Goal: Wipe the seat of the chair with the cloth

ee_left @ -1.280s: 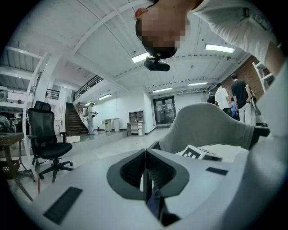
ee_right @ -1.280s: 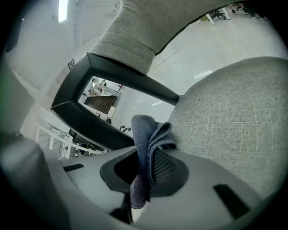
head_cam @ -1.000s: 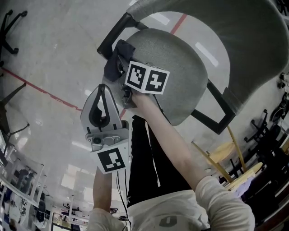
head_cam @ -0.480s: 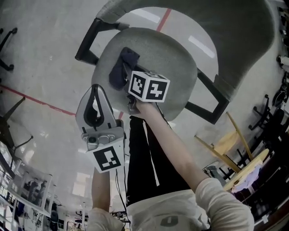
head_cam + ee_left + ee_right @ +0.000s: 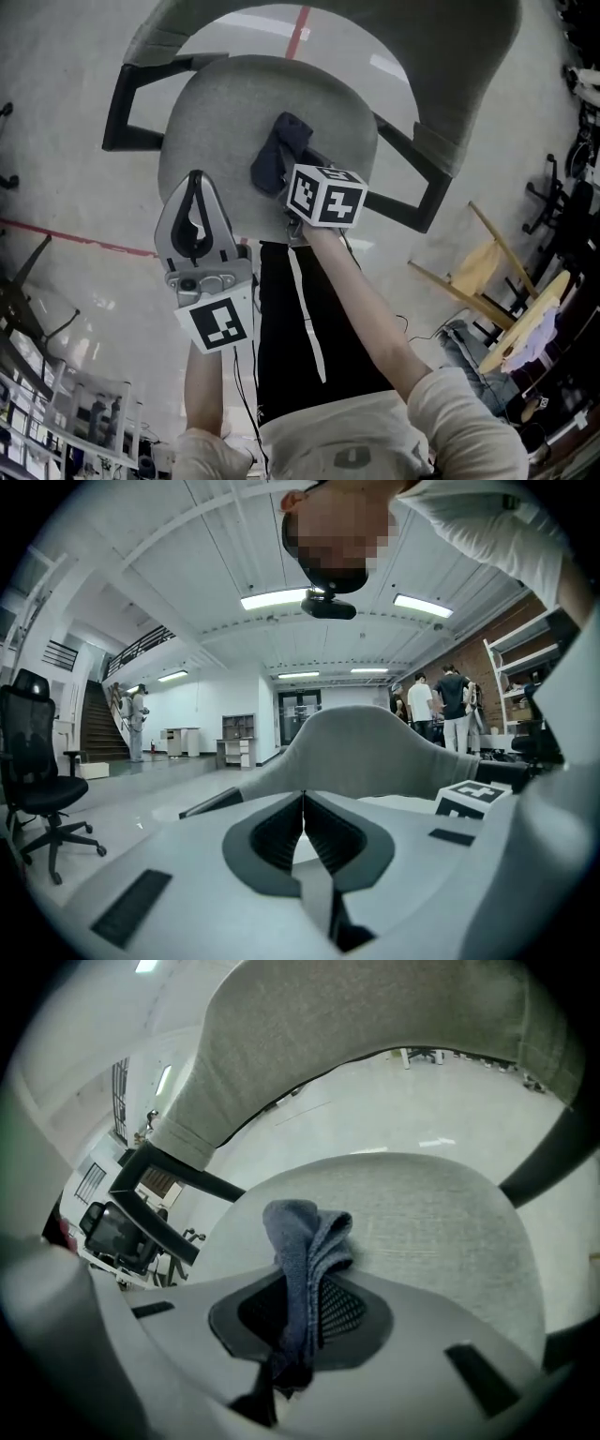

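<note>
A grey padded chair seat (image 5: pixel 225 103) with black armrests and a curved grey backrest (image 5: pixel 469 66) fills the upper head view. My right gripper (image 5: pixel 281 173) is shut on a dark blue cloth (image 5: pixel 277 155) that lies bunched on the middle of the seat. In the right gripper view the cloth (image 5: pixel 305 1260) rises folded from between the jaws, over the seat (image 5: pixel 441 1232). My left gripper (image 5: pixel 194 192) is held at the seat's near left edge, jaws pressed together with nothing in them. In the left gripper view the gripper (image 5: pixel 302 803) faces the backrest (image 5: pixel 366 747).
A red line (image 5: pixel 75 239) crosses the pale floor left of the chair. Wooden chairs (image 5: pixel 487 272) and clutter stand at the right. Another black office chair (image 5: pixel 37 771) and people by shelves (image 5: pixel 441 700) show in the left gripper view.
My right gripper has dragged the cloth from the seat's left edge to its middle. The chair has shifted in the head view as the head moved. The left gripper stays shut beside the seat.
</note>
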A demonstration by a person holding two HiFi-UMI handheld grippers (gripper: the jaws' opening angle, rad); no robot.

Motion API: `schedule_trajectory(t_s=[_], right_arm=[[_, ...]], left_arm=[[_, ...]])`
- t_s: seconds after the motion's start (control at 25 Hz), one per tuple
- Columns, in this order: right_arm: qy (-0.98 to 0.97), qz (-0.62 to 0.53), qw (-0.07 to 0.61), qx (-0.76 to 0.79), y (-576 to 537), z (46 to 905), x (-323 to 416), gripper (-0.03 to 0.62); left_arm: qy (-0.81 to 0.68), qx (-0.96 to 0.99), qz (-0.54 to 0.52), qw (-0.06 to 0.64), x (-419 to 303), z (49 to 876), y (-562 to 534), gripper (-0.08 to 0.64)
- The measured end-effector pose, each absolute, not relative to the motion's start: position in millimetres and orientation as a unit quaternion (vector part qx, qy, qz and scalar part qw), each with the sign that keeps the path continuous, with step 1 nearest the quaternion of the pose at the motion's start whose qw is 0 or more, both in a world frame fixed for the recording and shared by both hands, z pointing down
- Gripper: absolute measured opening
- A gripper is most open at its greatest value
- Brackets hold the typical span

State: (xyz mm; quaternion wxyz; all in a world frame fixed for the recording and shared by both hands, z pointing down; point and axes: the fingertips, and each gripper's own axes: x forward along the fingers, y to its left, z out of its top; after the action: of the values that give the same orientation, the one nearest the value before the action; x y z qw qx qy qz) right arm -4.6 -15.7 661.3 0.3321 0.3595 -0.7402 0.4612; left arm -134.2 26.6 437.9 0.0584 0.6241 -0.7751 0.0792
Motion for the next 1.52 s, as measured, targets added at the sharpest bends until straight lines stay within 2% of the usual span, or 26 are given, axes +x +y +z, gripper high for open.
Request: schedule_trajectory(t_s=[0.52, 0.72, 1.0, 1.32, 1.52], right_arm=[[-0.695, 0.389, 0.405, 0.449, -26.7, 657.7, 119.7, 0.057], [-0.659, 0.347, 0.444, 0.499, -24.5, 653.1, 141.3, 0.057], [-0.624, 0.328, 0.465, 0.535, -23.7, 654.9, 154.8, 0.057], [-0.615, 0.311, 0.466, 0.554, -25.8, 650.8, 166.8, 0.057], [-0.612, 0.337, 0.441, 0.563, -26.0, 648.6, 169.2, 0.057]], left_arm=[[-0.738, 0.670, 0.063, 0.046, -85.0, 431.1, -3.3, 0.015], [-0.727, 0.682, 0.067, 0.045, -72.9, 430.7, -0.4, 0.015], [-0.728, 0.681, 0.072, 0.044, -72.9, 434.2, 8.3, 0.015], [-0.736, 0.673, 0.069, 0.040, -74.3, 429.3, 14.4, 0.015], [-0.746, 0.661, 0.072, 0.042, -83.0, 425.5, 24.3, 0.015]])
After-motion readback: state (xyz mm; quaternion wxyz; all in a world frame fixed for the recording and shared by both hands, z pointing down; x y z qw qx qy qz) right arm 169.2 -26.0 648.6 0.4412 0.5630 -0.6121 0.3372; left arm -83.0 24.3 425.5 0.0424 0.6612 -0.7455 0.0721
